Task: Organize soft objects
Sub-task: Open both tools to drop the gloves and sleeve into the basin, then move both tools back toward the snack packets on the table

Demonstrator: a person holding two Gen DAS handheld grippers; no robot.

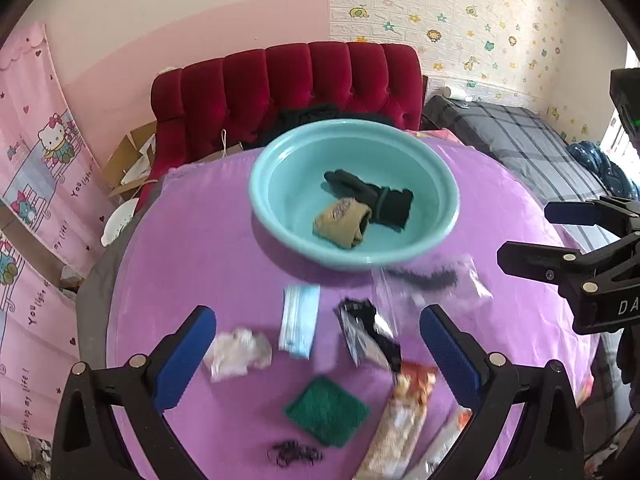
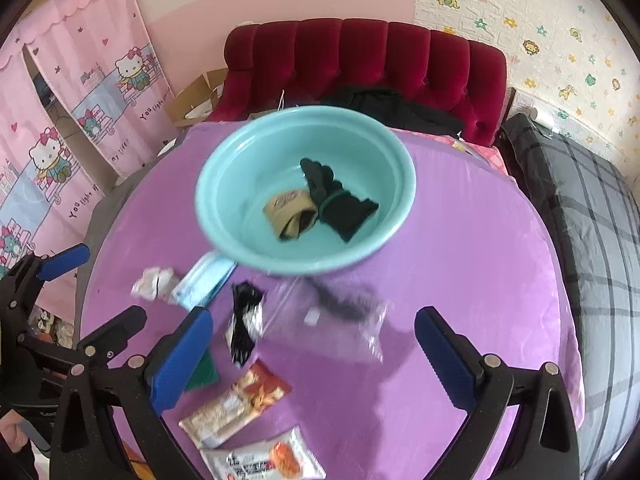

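Purple cloth (image 1: 224, 240) covers a round table, red tufted sofa (image 1: 288, 76) behind, cartoon curtain to one side. Teal basin (image 1: 276, 184) sits at the far part of the cloth; inside lie a black glove bundle (image 1: 372, 198) and a tan rolled sock (image 1: 342, 222), touching each other.

Left gripper (image 1: 318, 356) hangs above the near clutter, jaws spread wide, nothing between them. Right gripper (image 2: 314, 356) likewise spread and empty, beside it.

Still out on the cloth: crumpled white cloth (image 1: 238, 354), blue face mask (image 1: 299, 320), green scouring pad (image 1: 326, 410), a black-and-silver packet (image 1: 366, 336), clear zip bag (image 1: 432, 284) with something dark inside, two snack packets (image 2: 236, 402) near the front edge.

Judgement: two soft items are already sorted; next pick pending. Crumpled white cloth looks the easiest for the left gripper, as it lies just ahead of the left finger. Come down with the pads straddling the bulk, close on the thick middle rather than an edge so it does not slip out. Keep clear of the mask just beside it. Snack packets are probably not soft goods; leave them.
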